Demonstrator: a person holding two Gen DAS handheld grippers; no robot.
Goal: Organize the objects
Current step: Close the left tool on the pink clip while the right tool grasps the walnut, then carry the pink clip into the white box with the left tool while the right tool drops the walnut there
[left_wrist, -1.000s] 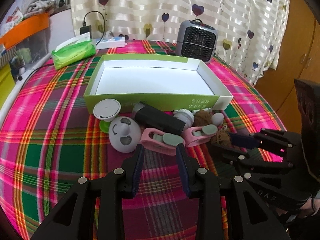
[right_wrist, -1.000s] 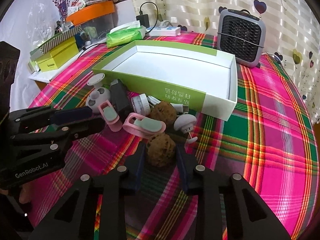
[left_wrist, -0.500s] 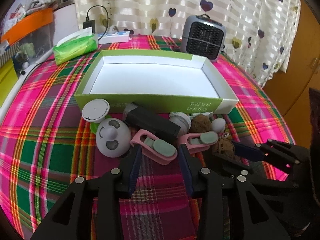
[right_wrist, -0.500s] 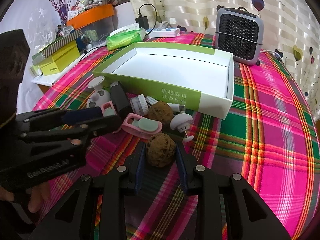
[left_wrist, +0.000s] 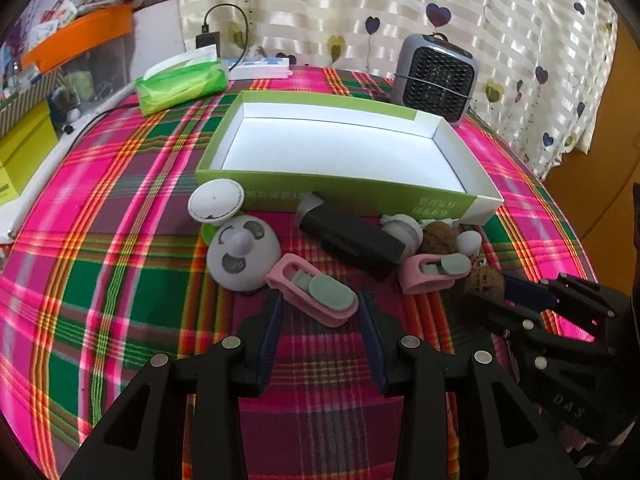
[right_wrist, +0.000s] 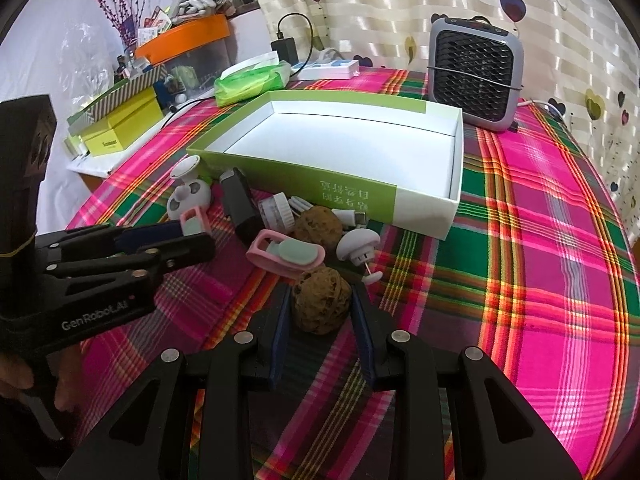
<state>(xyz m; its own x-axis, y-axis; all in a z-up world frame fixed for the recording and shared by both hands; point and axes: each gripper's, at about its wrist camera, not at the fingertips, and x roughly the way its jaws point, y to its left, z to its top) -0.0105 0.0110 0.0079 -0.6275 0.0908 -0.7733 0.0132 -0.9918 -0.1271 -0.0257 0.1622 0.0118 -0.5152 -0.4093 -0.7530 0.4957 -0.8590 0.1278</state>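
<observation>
Small objects lie in a heap on the plaid cloth in front of an open green-and-white box [left_wrist: 352,200] [right_wrist: 344,196]. My left gripper [left_wrist: 320,304] [right_wrist: 196,236] is open, and a pink clip [left_wrist: 316,290] [right_wrist: 194,220] lies between its fingertips without being pressed. My right gripper [right_wrist: 320,300] [left_wrist: 496,292] is shut on a brown ball [right_wrist: 320,304] [left_wrist: 486,282] that rests on the cloth. Behind them lie a second pink clip [right_wrist: 286,254], a second brown ball [right_wrist: 318,226], a black device [left_wrist: 352,240], a grey round knob toy [left_wrist: 242,254] and a white disc [left_wrist: 216,200].
A white mushroom-shaped plug [right_wrist: 358,244] and a small white jar [right_wrist: 276,210] lie by the box front. A grey heater [left_wrist: 438,76] stands behind the box, with a green tissue pack [left_wrist: 180,84] at the back left. Yellow boxes [right_wrist: 120,128] sit off the table's left edge.
My left gripper has moved forward to the heap and its jaws have widened, so the near pink clip now lies between the fingertips. The right gripper has kept still on the brown ball.
</observation>
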